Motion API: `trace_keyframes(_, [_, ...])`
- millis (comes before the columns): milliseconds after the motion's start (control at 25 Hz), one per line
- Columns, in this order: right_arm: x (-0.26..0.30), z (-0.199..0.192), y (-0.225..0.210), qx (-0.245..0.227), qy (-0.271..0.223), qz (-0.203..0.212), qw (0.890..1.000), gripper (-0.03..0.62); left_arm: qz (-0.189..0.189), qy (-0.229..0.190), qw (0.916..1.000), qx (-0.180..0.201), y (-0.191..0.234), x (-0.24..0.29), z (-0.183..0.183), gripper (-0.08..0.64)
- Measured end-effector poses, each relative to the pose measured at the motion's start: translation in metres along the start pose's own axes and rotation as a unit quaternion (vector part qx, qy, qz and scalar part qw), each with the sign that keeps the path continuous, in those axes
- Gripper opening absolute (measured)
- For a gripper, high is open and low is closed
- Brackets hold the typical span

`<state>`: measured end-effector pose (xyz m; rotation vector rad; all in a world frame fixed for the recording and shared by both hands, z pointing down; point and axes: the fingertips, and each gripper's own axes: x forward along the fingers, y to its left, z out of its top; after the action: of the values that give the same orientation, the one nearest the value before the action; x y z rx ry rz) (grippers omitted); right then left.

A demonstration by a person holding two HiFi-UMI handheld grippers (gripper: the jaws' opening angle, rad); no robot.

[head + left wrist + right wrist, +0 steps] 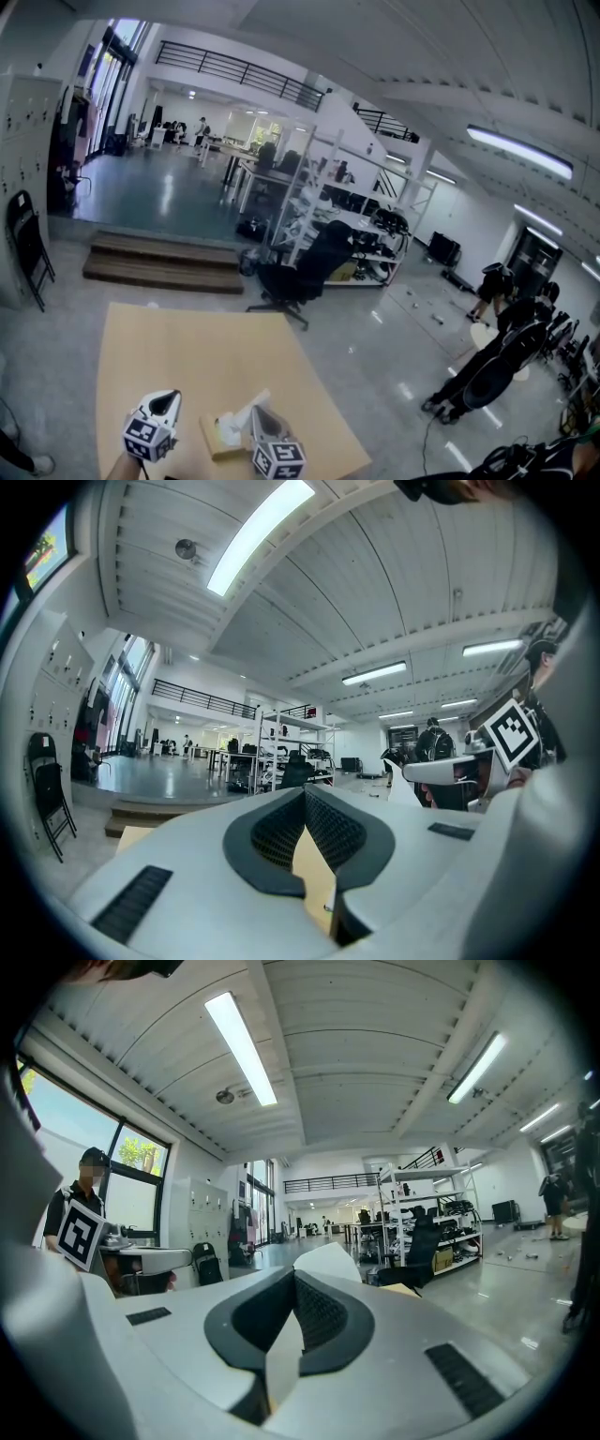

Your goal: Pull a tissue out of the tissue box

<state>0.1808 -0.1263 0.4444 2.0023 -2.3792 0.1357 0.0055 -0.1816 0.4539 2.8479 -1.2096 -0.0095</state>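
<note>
A person is working 2 handheld grippers over a light wooden table (187, 347) in a large, brightly lit workshop hall. The right gripper (295, 1277), at the table's near right, is pinching a white tissue (326, 1262) between its closed jaws. The sheet is running up between the ribbed pads, and its corner is standing above the tips. In the head view, the tissue is rising from the top of the tissue box (218, 442) toward that gripper's tips, with its lower end at the box's opening. The box is lying flat on the near part of the table between the 2 grippers, just left of the right one.

The left gripper (305, 797) is pointing level toward the far side, left of the box and apart from it. Its jaws are meeting tip to tip with nothing gripped, and only a tan surface is showing through the wedge below the tips.

Beyond the table's far edge, a black office chair (298, 272) is standing on the grey floor near low wooden steps (164, 261) and white shelving (361, 220). Several people (495, 286) are gathering at the far right
</note>
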Motion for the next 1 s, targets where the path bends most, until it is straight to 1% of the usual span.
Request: trace_keyframes(1000, [-0.0009, 0.0083, 0.0047, 0.003, -0.002, 0.006, 1.0, 0.008, 0.003, 0.003, 1.0, -0.006, 0.0015, -0.0011, 0.0021, 0.007])
